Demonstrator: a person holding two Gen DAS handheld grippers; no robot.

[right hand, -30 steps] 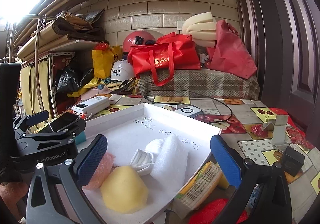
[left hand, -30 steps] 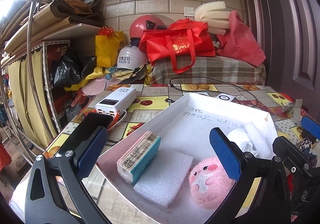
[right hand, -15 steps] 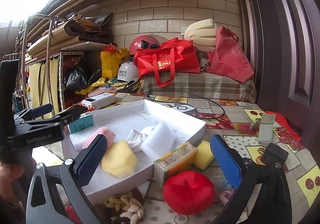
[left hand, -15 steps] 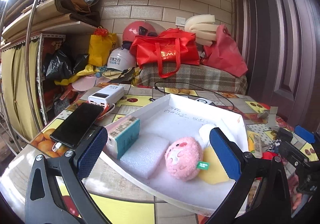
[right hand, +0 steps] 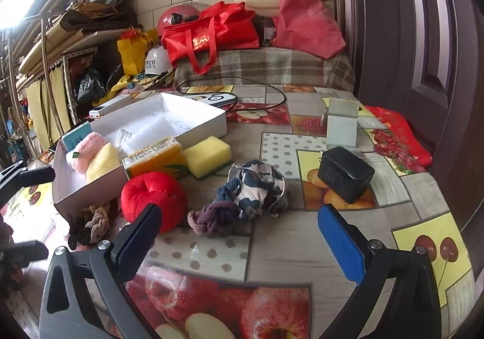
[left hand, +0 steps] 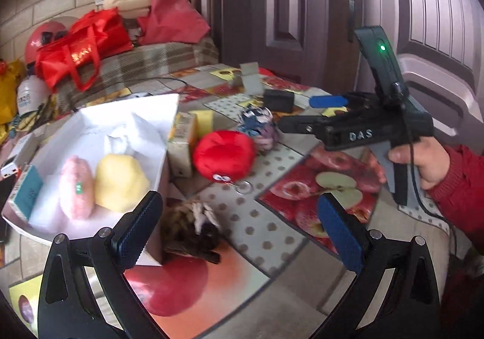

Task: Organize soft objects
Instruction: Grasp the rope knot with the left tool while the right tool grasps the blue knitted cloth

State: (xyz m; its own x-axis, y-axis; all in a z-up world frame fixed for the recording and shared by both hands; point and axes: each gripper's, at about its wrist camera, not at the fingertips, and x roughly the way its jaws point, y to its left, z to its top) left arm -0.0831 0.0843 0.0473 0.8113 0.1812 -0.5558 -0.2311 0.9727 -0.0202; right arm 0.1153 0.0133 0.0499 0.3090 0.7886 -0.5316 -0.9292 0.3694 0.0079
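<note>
A white box [right hand: 193,110] holds a pink plush [right hand: 86,151], a yellow soft lump [right hand: 101,162], white foam [right hand: 151,131] and a teal pack [right hand: 75,136]. Outside it lie a red plush [right hand: 154,195], a yellow sponge [right hand: 208,154], an orange carton [right hand: 154,159], a patterned cloth bundle [right hand: 257,186], a purple knit scrunchie [right hand: 211,216] and a brown braided one [right hand: 90,222]. My right gripper [right hand: 239,239] is open above the table, near the cloth bundle. My left gripper [left hand: 239,228] is open, with the brown scrunchie [left hand: 193,228] and red plush [left hand: 225,154] ahead of it.
A black adapter [right hand: 345,177] and a white folded stand [right hand: 341,122] sit on the fruit-print tablecloth [right hand: 302,236]. Red bags [right hand: 211,33], helmets and foam are piled at the back. A dark door [right hand: 408,51] borders the right. A hand in a red sleeve [left hand: 453,175] holds the right tool.
Both grippers have pulled back from the box. The left view has swung right toward the loose soft items and the other tool. The right view now shows the cloth bundle and scrunchies.
</note>
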